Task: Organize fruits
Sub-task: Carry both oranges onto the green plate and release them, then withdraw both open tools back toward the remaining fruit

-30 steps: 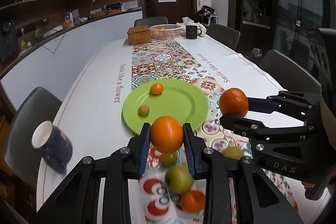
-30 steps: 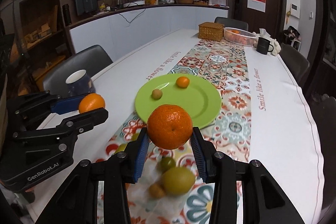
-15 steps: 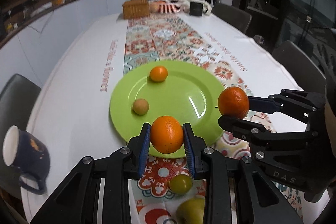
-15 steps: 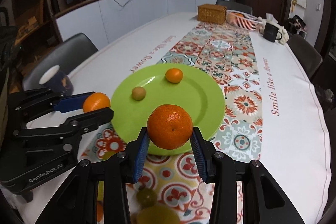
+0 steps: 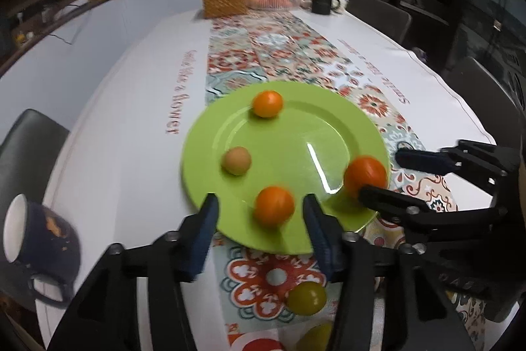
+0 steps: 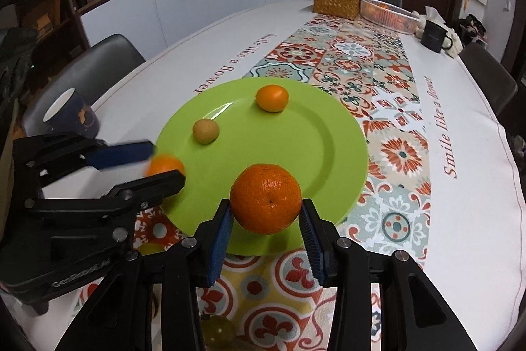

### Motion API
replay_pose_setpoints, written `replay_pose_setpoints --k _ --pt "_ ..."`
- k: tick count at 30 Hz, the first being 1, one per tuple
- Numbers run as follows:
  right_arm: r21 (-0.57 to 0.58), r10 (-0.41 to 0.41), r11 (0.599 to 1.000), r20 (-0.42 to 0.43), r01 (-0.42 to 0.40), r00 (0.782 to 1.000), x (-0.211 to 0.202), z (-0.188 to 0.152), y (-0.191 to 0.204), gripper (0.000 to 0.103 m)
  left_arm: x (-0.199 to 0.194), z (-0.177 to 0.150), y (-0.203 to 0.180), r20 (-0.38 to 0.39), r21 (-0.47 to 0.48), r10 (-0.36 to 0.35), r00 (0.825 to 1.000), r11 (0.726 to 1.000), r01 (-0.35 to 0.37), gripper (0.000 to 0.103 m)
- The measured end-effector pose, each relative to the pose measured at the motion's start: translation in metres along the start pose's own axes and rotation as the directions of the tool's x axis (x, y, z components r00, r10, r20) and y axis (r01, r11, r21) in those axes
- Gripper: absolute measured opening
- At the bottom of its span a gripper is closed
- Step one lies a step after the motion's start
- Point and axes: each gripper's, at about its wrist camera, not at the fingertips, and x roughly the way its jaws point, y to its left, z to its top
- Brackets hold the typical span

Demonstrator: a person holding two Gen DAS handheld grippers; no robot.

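Note:
A green plate (image 5: 296,134) lies on the patterned runner. It holds a small orange (image 5: 267,103) at the back and a tan round fruit (image 5: 236,160) at the left. My left gripper (image 5: 259,213) is open over the plate's near rim, with an orange (image 5: 274,205) loose between its spread fingers. My right gripper (image 6: 266,219) is at the plate's right near edge. Its fingers stand just apart from a large orange (image 6: 265,199) that rests on the plate (image 6: 328,153); the same orange shows in the left wrist view (image 5: 365,175).
A dark blue mug (image 5: 39,245) stands at the table's left edge. Green fruits (image 5: 307,297) lie on the runner near me. A wicker box (image 5: 224,2), a fruit basket (image 6: 388,13) and a black mug (image 6: 434,37) stand at the far end. Chairs surround the table.
Both grippers moved down to the plate's near edge. The left gripper opened wide and let its orange go. The right gripper's fingers spread off its orange.

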Motion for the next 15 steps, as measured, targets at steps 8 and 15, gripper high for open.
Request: replay_pose_setpoints --k 8,15 --pt "0.045 -0.054 0.998 0.103 0.050 0.993 -0.049 -0.016 -0.002 0.056 -0.055 -0.018 0.001 0.088 -0.024 0.072 0.993 0.997 -0.070 0.068" --pt "0.044 -0.069 0.997 0.213 0.061 0.975 -0.108 -0.039 0.012 0.064 -0.104 -0.034 -0.011 0.157 -0.028 0.071 0.985 0.997 -0.067 0.078"
